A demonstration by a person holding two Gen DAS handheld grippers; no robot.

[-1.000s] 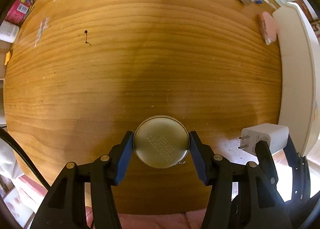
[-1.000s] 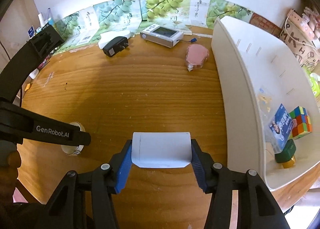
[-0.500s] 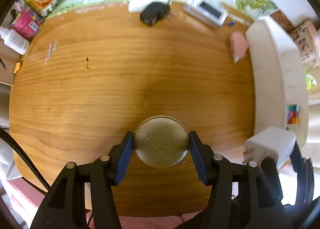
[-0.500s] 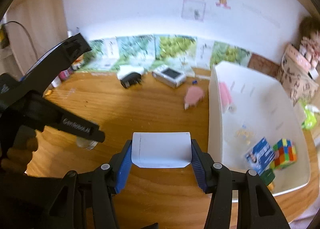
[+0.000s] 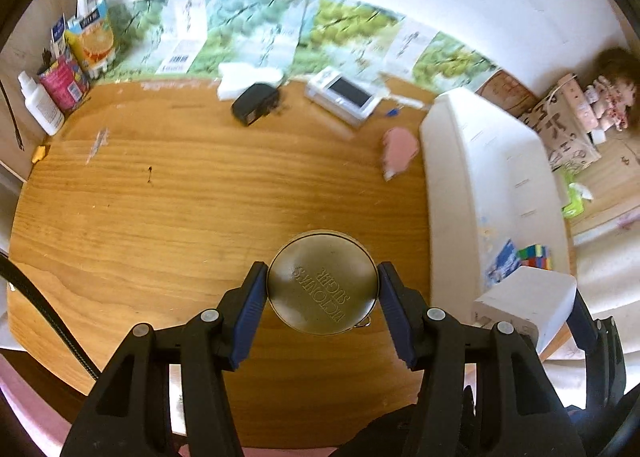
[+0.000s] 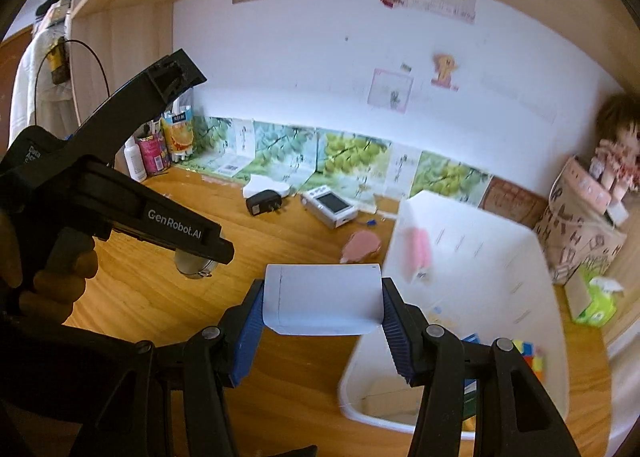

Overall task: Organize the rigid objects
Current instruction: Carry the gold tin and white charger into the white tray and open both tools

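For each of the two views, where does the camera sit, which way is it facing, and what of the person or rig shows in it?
Left wrist: sits behind the left gripper, looking steeply down at the wooden table; its fingers clamp a round tin.
Right wrist: sits behind the right gripper, angled towards the wall; it clamps a white charger, and a hand holds the left gripper.
Shared: white bin, black adapter, pink object.

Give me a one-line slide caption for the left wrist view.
Left claw grips a round metal tin above the wooden table, white bin to its right.
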